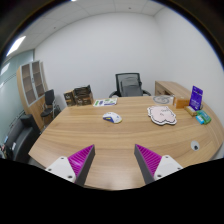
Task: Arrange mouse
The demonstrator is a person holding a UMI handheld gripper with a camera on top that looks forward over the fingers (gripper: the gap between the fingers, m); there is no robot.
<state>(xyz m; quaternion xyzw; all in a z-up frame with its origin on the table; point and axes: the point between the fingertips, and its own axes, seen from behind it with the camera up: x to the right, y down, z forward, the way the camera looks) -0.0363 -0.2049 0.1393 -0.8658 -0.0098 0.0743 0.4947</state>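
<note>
A grey and white mouse [112, 117] lies on the wooden table [110, 140], well beyond my fingers, towards the far side. A white mouse pad with a scalloped edge [162, 115] lies to the right of the mouse, apart from it. My gripper [113, 160] is open and empty, held above the table's near part. Its purple pads [83, 158] stand wide apart with bare wood between them.
A purple box [195, 97] and a teal thing [203, 118] stand at the table's far right. A small white object [195, 146] lies near the right edge. Papers [106, 101] lie at the far edge. A black office chair [128, 85] stands behind the table, shelves [32, 82] at the left.
</note>
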